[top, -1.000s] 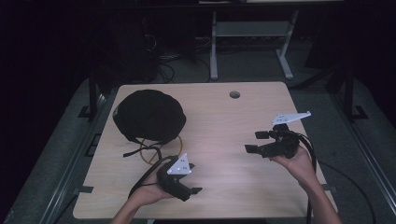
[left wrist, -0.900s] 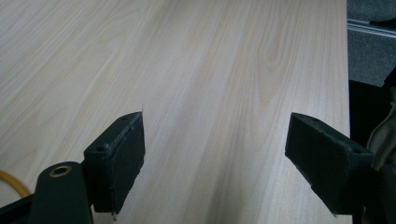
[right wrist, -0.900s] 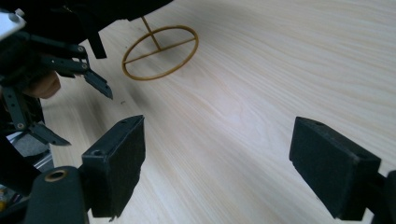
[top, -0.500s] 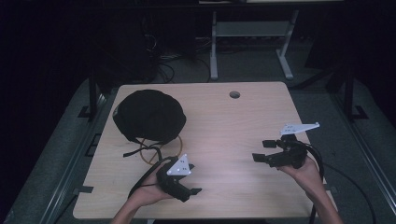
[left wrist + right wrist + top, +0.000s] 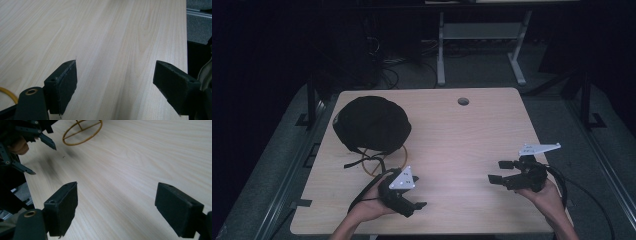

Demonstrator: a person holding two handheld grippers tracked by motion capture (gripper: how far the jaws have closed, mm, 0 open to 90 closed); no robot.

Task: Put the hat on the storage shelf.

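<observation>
Dim lab: bare desk (image 5: 452,130), floor cables (image 5: 387,65)

- The black cap (image 5: 371,123) covers the far part of the yellow ring (image 5: 388,165); what lies under the cap cannot be told.
- In the left tool view, a short arc of the ring (image 5: 8,93) shows before the tool's body and the picture's edge cut it off.
- In the right tool view, the top edge cuts the ring (image 5: 82,131).
- The left tool (image 5: 37,147) is cropped at the right tool view's upper left corner, its body out of frame.
- Both forearms run off the high view's bottom edge.
- The room beyond the worktop (image 5: 462,145) is too dark to make out.
- The straps (image 5: 362,161) by the cap are too small to trace.
</observation>
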